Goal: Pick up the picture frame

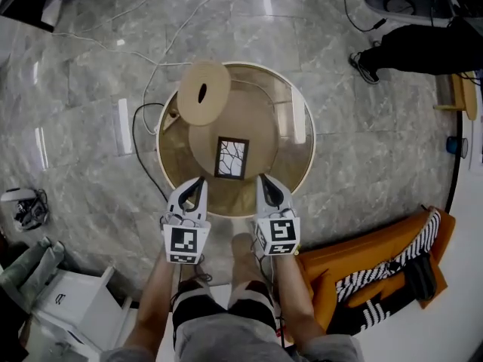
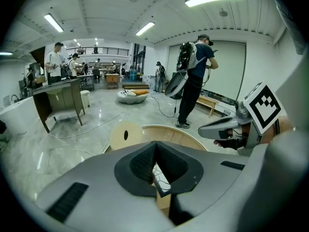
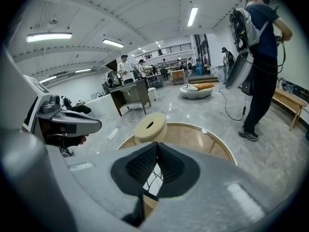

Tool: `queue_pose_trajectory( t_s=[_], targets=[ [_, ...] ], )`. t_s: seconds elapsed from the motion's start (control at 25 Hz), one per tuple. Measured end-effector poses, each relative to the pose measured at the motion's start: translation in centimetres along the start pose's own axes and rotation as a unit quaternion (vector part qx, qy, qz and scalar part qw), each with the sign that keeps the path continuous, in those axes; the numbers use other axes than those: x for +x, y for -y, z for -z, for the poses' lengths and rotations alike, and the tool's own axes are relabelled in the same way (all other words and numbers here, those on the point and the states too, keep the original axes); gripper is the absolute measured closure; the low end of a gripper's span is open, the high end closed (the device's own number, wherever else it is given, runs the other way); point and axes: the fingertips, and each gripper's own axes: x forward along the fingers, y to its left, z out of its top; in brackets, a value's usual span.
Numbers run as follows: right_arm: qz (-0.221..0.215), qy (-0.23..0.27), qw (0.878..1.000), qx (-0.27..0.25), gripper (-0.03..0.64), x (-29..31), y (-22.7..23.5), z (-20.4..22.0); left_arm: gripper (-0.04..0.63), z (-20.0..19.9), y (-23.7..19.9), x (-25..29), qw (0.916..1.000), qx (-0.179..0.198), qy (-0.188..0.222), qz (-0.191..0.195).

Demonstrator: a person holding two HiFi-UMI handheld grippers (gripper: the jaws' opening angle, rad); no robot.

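Note:
The picture frame (image 1: pixel 231 157) is small, dark-edged, with a white branch pattern. It lies on the round glass-topped table (image 1: pixel 298 138), near the front. My left gripper (image 1: pixel 198 180) hovers just short of the frame's lower left corner, and my right gripper (image 1: pixel 263 179) just short of its lower right. Both have their jaws together with nothing between them. In the left gripper view the frame (image 2: pixel 162 178) shows below the shut left gripper (image 2: pixel 155 144). The right gripper view shows the frame (image 3: pixel 151 180) beneath the shut right gripper (image 3: pixel 157 145).
A tan round disc with a dark hole (image 1: pixel 204 91) stands at the table's back left. Cables (image 1: pixel 143 119) run over the marble floor. An orange seat with striped cloth (image 1: pixel 377 266) is at the right, a white box (image 1: pixel 72 300) at the left. A person (image 2: pixel 193 76) stands beyond the table.

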Motion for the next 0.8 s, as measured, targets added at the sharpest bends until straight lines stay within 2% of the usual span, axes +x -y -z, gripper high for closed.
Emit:
queue_pose_trajectory(
  t_s=[0.16,0.32,0.68,0.8],
  targets=[
    [-0.003,-0.017,1.000,0.000,0.617,2.6,0.9,3.3,0.578,3.1,-0.6,2.8,0.9999,0.006,-0.013,-0.004],
    [0.000,-0.033,0.999,-0.008,0.618,5.2,1.7,6.5,0.578,6.5,-1.5,5.1,0.9994,-0.005,-0.032,-0.010],
    [-0.011,-0.065,0.998,-0.015,0.617,9.7,2.0,12.9,0.578,13.2,-1.1,9.1,0.9981,-0.008,-0.060,0.008],
    [-0.009,-0.078,0.997,-0.010,0.617,10.8,2.2,14.5,0.578,14.5,-1.3,10.0,0.9976,-0.022,-0.065,0.006]
  ],
)
